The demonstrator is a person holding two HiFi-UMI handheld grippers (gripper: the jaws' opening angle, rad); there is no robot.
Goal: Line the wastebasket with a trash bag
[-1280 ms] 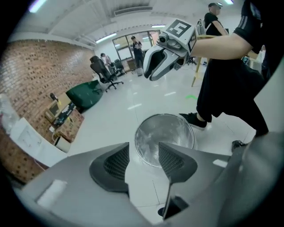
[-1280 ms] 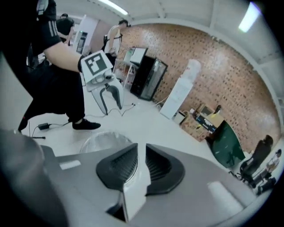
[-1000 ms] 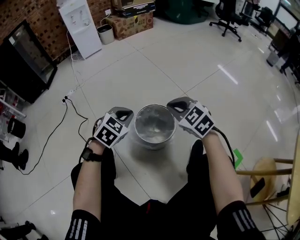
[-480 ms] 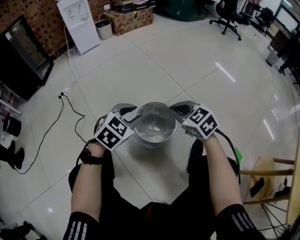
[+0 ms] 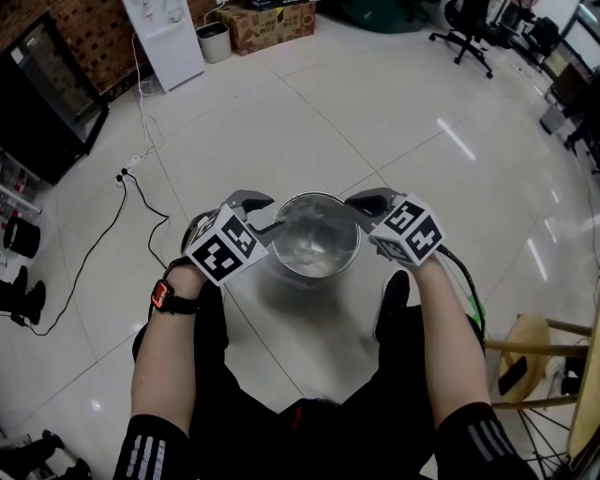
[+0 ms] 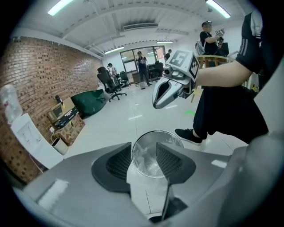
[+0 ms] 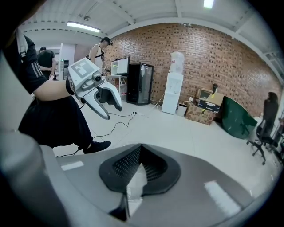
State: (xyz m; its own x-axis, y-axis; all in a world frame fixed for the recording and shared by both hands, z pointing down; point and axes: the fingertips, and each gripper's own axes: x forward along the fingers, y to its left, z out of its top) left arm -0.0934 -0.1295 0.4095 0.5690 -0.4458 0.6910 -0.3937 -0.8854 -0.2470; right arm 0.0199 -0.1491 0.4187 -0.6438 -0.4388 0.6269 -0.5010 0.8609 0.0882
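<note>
1. Steel, brushed and shiny, is forming one round wastebasket (image 5: 305, 277), which is standing on the floor (image 5: 422, 141) just ahead of the person's black shoe (image 5: 394, 295), far from the floor's brick-walled edge.
2. One clear, crinkled trash bag (image 5: 317, 246) is lying inside it, its thin film catching the light against the wall and bottom.
3. Two grippers in smooth grey plastic are flanking the rim, each carrying one white cube with black square markers (image 5: 223, 253).
4. At the rim's left side, the left gripper (image 5: 267, 214) is holding its jaws apart. They have just been opening, and the ribbed black pads (image 6: 116, 162) are pressing on nothing, with the basket's mouth and film showing through the gap.
5. At the rim's right side, the right gripper (image 5: 361, 202) is keeping its jaws pressed together, and a sliver of wrinkled clear film is showing pinched between its dimpled pads (image 7: 128, 165).
6. Glossy white tiles are reflecting the ceiling lamps, with thin straight seams running toward the basket.
7. One black cable (image 5: 141, 202) is snaking across the tiles at the left.
8. Near the floor's far edge, one tall white plastic water dispenser (image 5: 164, 37), one small round bin (image 5: 214, 42) and one printed cardboard box (image 5: 267, 23) are standing in a row.
9. One round wooden stool (image 5: 530, 347) is sitting at the right edge.
</note>
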